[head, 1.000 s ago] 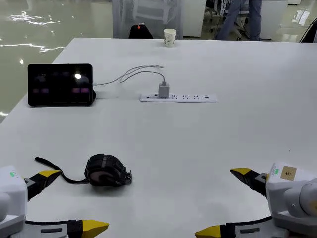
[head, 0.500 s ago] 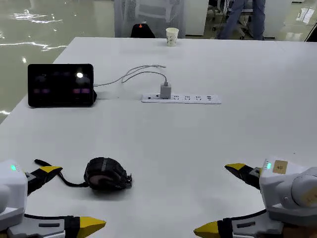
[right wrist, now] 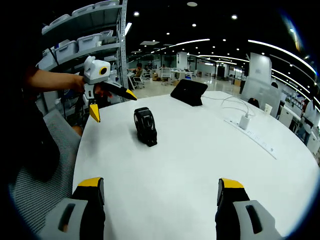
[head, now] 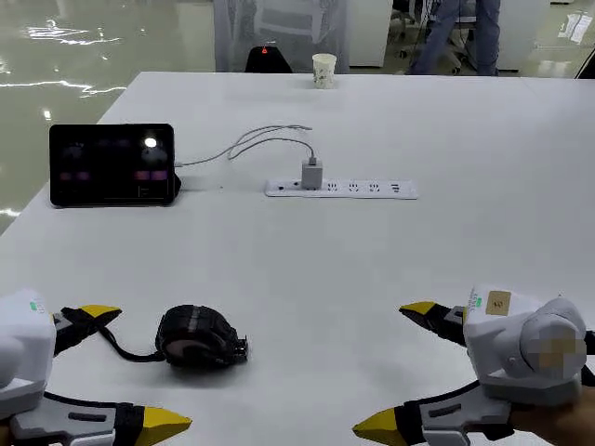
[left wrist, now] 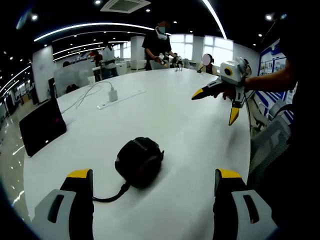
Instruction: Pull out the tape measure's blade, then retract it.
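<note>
I see the black, rounded tape measure [head: 200, 336] lying on the white desk [head: 372, 251] at 7 o'clock in the head view, its black wrist strap [head: 119, 346] trailing toward 9 o'clock. The print on its case is too small to read. The left hand-held gripper [head: 139, 367] is just beside it, jaws spread wide. The right hand-held gripper [head: 389, 368], at 5 o'clock, is also spread and empty.

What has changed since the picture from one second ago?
The right gripper moved left, toward the tape measure. Nothing was taken hold of or let go. Both grippers stayed open; the left gripper kept its place, and the tape measure still lies on the table.
</note>
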Demonstrator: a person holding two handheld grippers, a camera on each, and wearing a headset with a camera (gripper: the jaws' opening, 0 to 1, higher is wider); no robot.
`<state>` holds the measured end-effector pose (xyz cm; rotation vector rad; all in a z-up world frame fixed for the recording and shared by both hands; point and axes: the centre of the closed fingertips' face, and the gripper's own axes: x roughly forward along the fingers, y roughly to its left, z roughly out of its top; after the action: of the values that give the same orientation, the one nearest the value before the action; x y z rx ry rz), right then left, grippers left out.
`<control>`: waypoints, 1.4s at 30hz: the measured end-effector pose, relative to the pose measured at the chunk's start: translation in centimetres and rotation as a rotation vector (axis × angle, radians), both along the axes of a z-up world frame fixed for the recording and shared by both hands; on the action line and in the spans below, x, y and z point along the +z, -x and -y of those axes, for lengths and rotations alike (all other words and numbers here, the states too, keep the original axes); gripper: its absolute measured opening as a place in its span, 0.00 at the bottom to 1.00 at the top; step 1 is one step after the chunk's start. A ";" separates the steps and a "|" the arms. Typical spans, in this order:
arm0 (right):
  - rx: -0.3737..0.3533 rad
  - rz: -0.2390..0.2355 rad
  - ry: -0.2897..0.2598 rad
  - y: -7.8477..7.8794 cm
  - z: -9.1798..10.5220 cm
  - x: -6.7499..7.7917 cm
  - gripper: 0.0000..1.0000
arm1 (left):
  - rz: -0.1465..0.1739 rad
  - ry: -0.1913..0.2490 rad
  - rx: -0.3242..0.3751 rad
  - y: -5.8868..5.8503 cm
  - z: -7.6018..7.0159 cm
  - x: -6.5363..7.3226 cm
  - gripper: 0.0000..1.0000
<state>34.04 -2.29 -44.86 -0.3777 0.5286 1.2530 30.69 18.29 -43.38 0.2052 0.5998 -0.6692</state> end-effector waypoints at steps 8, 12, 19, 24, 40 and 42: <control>0.063 0.030 0.001 -0.9 -1.5 -0.2 0.87 | -0.017 -0.030 -0.039 -0.8 -0.2 -0.4 0.93; 0.111 0.047 0.001 -1.1 -2.3 -0.5 0.82 | -0.035 -0.051 -0.063 -1.1 -0.2 -0.8 0.88; 0.159 0.056 -0.006 -1.6 -3.7 -1.0 0.76 | -0.041 -0.072 -0.093 -2.2 -0.2 -0.8 0.83; 0.185 0.055 -0.009 -1.9 -4.6 -1.3 0.71 | -0.055 -0.097 -0.124 -2.6 -0.2 -1.1 0.79; 0.267 0.062 0.007 -2.6 -8.0 -2.4 0.56 | -0.089 -0.167 -0.214 -4.0 -0.1 -2.5 0.59; 0.272 0.054 0.001 -2.7 -8.5 -2.5 0.53 | -0.090 -0.190 -0.231 -4.2 -0.3 -2.7 0.58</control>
<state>36.71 6.20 -47.41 -0.4949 0.4414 1.4997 34.89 18.57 -46.07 0.4277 0.7341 -0.8479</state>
